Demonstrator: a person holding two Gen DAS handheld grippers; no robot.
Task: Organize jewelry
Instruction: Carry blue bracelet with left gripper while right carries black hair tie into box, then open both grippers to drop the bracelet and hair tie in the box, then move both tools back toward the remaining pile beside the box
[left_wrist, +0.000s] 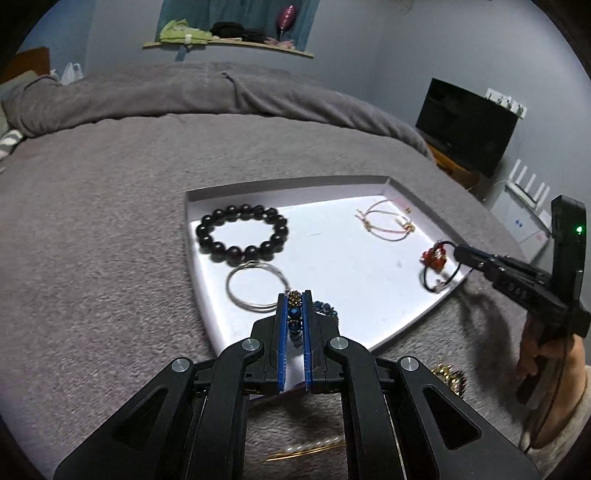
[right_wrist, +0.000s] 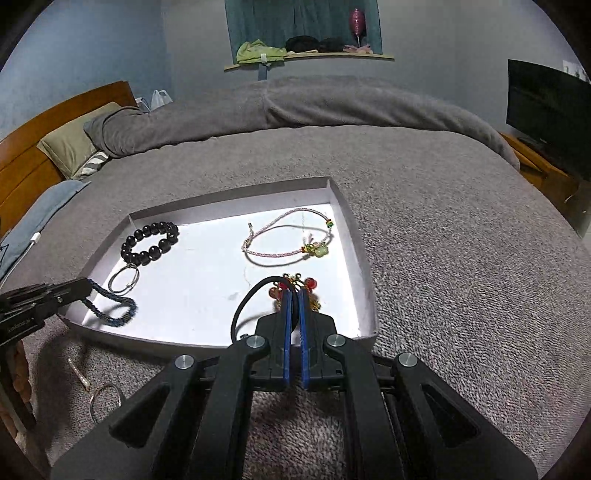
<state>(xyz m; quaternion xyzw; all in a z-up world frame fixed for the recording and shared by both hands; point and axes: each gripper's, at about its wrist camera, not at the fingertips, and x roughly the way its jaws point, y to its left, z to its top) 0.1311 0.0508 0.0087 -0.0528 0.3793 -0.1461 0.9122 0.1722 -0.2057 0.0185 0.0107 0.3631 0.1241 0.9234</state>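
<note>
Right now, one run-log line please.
left gripper: shut on blue bead bracelet | right gripper: shut on black cord bracelet | both over tray

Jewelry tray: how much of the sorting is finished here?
Done: the black bead bracelet, silver bangle and pink cord bracelet lie in the white tray. In hand: the left gripper holds a blue beaded bracelet, the right gripper a black cord bracelet with red beads, both over the tray. Left: a gold piece and key ring on the blanket.

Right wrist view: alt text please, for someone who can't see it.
The right gripper, fingers shut on a black cord bracelet with red beads, hangs over a shallow white cardboard tray on a grey blanket. At left, the left gripper holds a blue beaded bracelet.
</note>
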